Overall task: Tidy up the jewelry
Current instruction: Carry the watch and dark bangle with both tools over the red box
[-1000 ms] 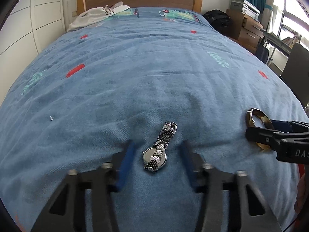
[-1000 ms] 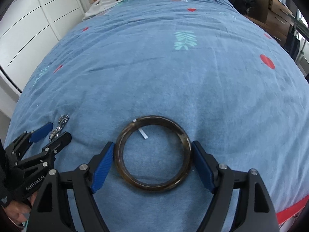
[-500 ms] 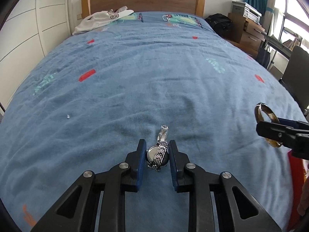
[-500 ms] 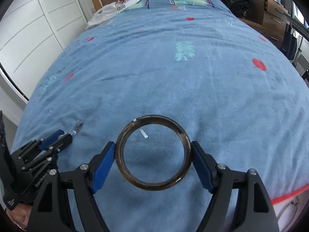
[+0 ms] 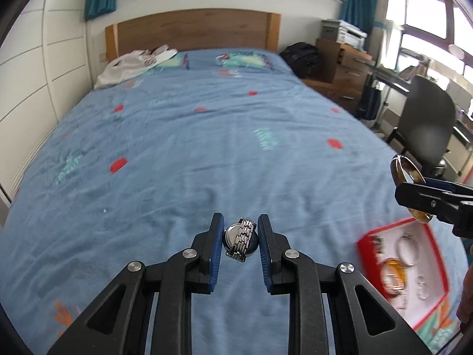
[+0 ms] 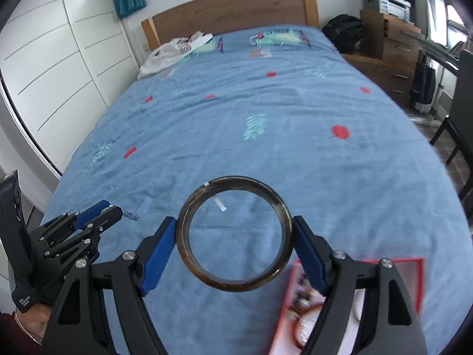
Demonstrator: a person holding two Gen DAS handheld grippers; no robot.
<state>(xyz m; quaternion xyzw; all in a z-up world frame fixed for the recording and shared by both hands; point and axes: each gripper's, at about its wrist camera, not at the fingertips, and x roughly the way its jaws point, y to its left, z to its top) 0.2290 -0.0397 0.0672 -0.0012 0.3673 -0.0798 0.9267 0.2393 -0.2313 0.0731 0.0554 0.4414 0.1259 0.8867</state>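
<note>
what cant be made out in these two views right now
- Red tray, left wrist view: motion blur smears its small pieces; only rings read clearly.
- Same tray, right wrist view: the right gripper and the bottom edge hide most of it.
- Watch: dial faces away from both cameras.

The bed (image 5: pixel 207 148) carries a blue cover patterned with red patches and teal leaves. A crumpled white garment (image 5: pixel 130 65) lies near the wooden headboard, and a red-rimmed jewelry tray (image 5: pixel 437 281) sits at the near right edge.
</note>
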